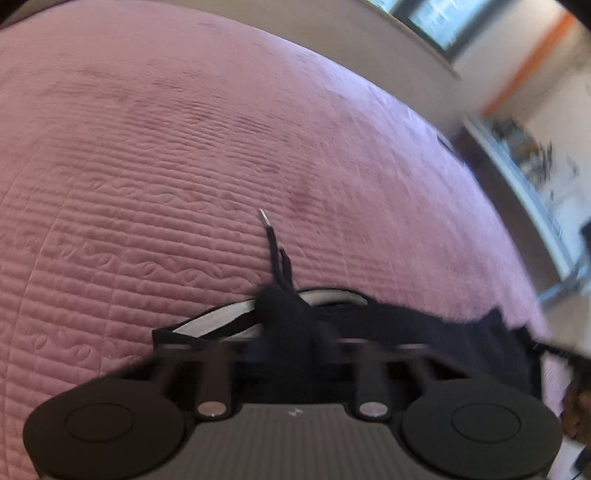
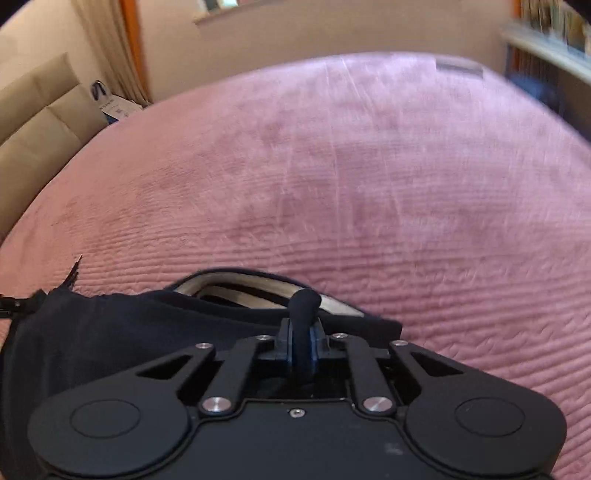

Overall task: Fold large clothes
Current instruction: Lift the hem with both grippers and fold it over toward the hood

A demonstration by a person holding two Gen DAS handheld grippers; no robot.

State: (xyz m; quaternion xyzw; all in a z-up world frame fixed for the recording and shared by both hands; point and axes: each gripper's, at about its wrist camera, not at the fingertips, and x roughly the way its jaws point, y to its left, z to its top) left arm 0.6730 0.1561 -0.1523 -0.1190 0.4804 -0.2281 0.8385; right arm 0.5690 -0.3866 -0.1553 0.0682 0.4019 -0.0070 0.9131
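Note:
A dark garment [image 1: 461, 332] with a pale-lined waistband lies bunched on the pink quilted bedspread [image 1: 184, 166]. Its drawstring [image 1: 271, 243], tipped with metal, trails forward over the quilt. In the blurred left wrist view my left gripper [image 1: 291, 332] is shut on a wad of the waistband fabric. The same dark garment [image 2: 92, 332] spreads to the left in the right wrist view, over the bedspread [image 2: 369, 184]. There my right gripper [image 2: 301, 332] is shut on a fold of the waistband, and a roll of cloth pokes up between the fingers.
A padded beige headboard [image 2: 33, 122], a curtain [image 2: 107, 48] and a white bag [image 2: 110, 103] stand at the far left. Shelves [image 2: 546, 37] run along the right wall. The left wrist view shows a window [image 1: 424, 18] and a cluttered shelf [image 1: 524, 155] beyond the bed's edge.

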